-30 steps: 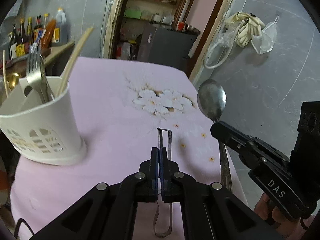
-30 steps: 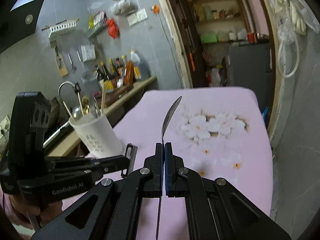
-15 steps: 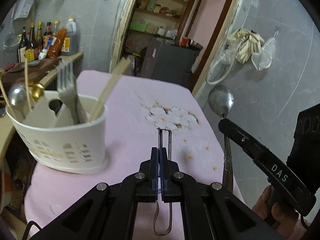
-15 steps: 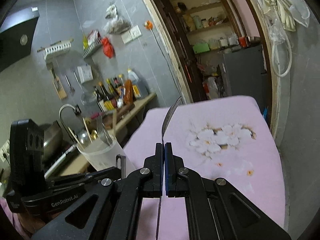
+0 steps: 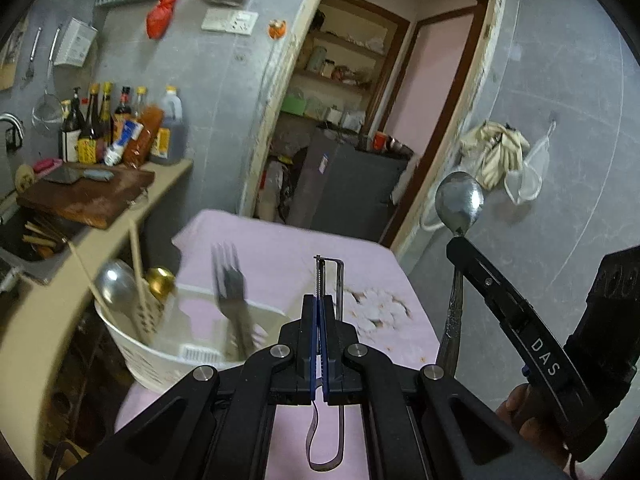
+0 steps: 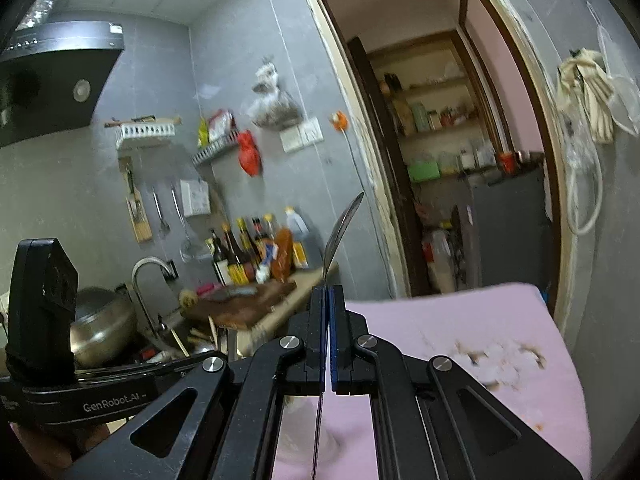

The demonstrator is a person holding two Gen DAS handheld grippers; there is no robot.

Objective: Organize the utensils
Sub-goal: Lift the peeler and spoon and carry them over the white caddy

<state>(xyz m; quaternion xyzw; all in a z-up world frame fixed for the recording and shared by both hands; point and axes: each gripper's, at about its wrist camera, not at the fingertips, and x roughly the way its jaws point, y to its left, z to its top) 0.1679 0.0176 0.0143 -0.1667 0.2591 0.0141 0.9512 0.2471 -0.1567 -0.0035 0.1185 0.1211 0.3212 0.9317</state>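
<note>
Item: utensils in transit to white plastic slotted caddy (image 5: 168, 344)
L tool (image 5: 320, 316) clamped on slim steel peeler (image 5: 329, 280); R tool (image 6: 328, 312) clamped on steel spoon (image 6: 340, 232), bowl up. Caddy at 9 o'clock on pink tabletop (image 5: 280, 248). Risk: thin handles pivot/slip; crowded caddy snags, tips.

"DAS" on right gripper (image 5: 460, 248); "GenRobot.AI" on left gripper (image 6: 112, 396)

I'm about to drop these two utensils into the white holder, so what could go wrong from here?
1. The left hand-held gripper pinches only the peeler's thin blade strip, so it could twist or slip.
2. The right hand-held gripper grips the spoon near its neck, with the long handle hanging below, so it may pivot.
3. The holder sits near the table's left edge; a bump might tip it.
</note>
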